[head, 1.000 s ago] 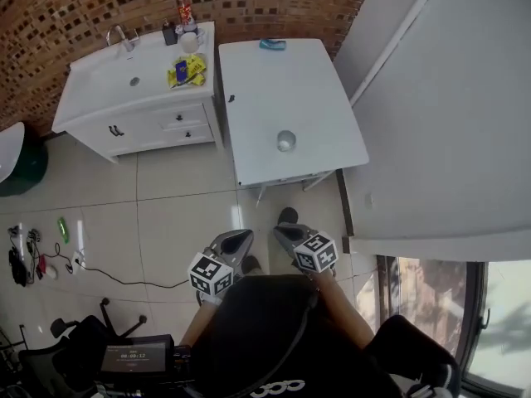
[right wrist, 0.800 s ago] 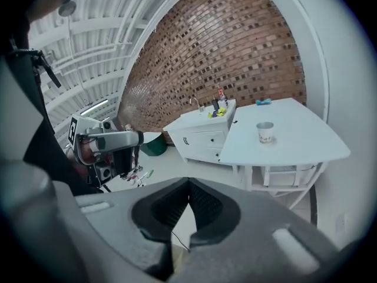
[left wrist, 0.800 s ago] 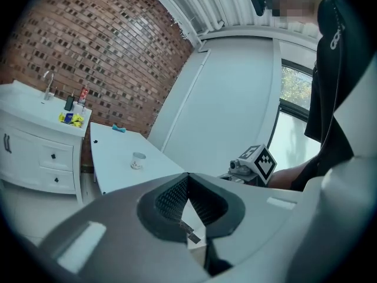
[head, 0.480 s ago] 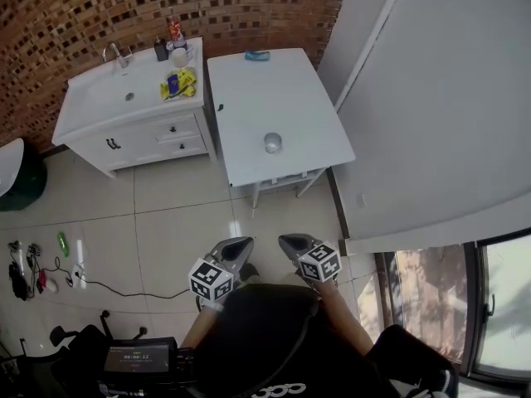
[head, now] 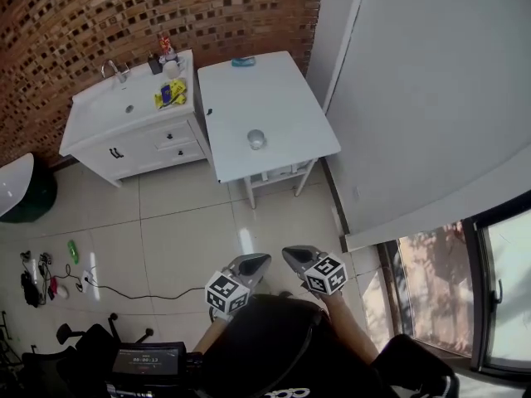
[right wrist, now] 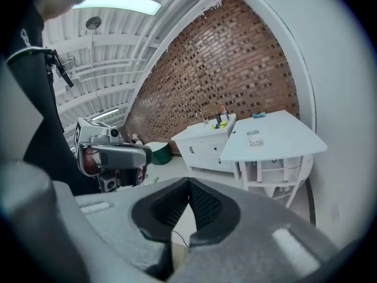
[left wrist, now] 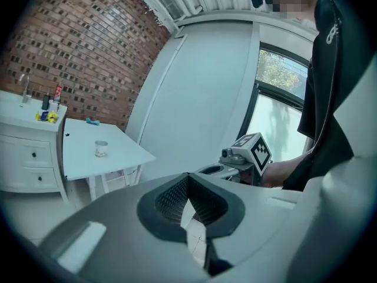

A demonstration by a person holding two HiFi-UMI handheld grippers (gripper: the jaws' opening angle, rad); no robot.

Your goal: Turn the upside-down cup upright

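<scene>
A small pale cup (head: 256,139) stands alone on the white table (head: 282,106), near its front right part; which end is up is too small to tell. It also shows far off as the cup (left wrist: 101,148) and the cup (right wrist: 253,137). Both grippers are held close to my body over the tiled floor, well short of the table. My left gripper (head: 255,262) has its jaws closed tip to tip with nothing between them. So does my right gripper (head: 290,254). Each gripper view shows the other one: the right gripper (left wrist: 215,170) and the left gripper (right wrist: 126,155).
A white sink cabinet (head: 124,110) with a faucet, bottles and yellow items stands left of the table against a brick wall. A blue thing (head: 243,61) lies at the table's far end. A grey wall (head: 415,98) runs along the right. Cables (head: 108,293) lie on the floor at left.
The table and cup have drifted left and look smaller in the head view, and the grippers sit lower in it. Both grippers stay closed and empty.
</scene>
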